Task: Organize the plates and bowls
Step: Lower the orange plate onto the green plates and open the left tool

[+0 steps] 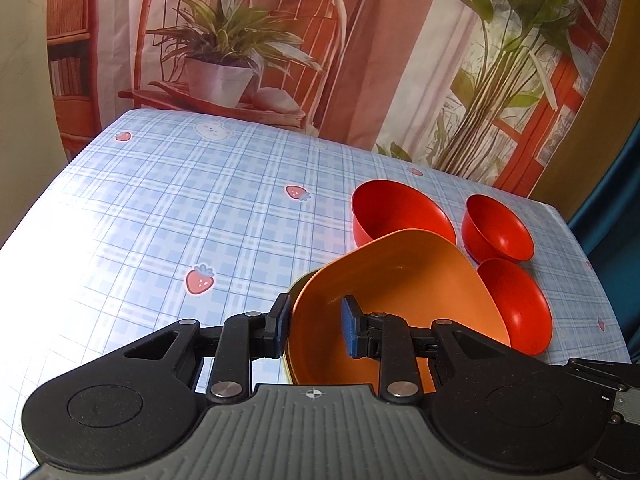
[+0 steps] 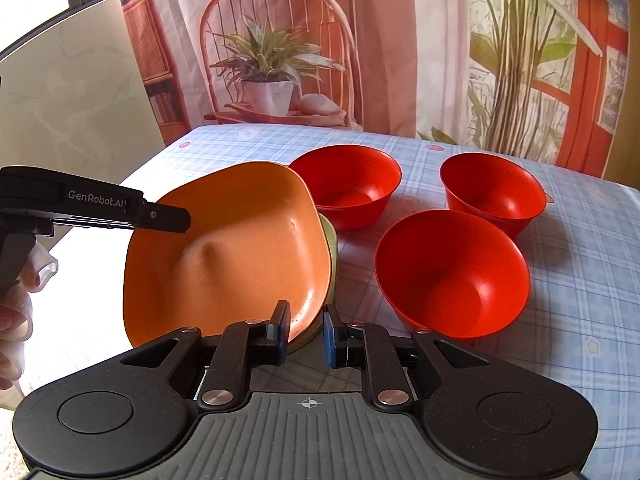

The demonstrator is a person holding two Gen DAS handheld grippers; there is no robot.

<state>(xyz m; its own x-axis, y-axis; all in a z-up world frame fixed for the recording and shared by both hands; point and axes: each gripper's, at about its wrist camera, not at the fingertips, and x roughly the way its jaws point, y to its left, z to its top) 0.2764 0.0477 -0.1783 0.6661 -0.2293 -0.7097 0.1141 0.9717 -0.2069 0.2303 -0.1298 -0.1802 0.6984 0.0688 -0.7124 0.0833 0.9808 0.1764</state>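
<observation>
Left wrist view first: the left gripper (image 1: 316,328) straddles the near rim of the orange plate (image 1: 400,280), one pad outside, one inside; whether they actually pinch it, I cannot tell. That plate is squarish with rounded corners, glossy, tilted up so its hollow faces the camera. From the right wrist, the right gripper (image 2: 306,336) sits at the plate's lower corner, fingers slightly parted around the edge of the green plate (image 2: 332,240) stacked beneath it, not pressing. Just beyond, three red bowls (image 2: 452,272), round, upright, mouths up, stand close together on the right. Left of them the blue checked tablecloth (image 1: 180,200) lies wide open right back to the table's far edge.
</observation>
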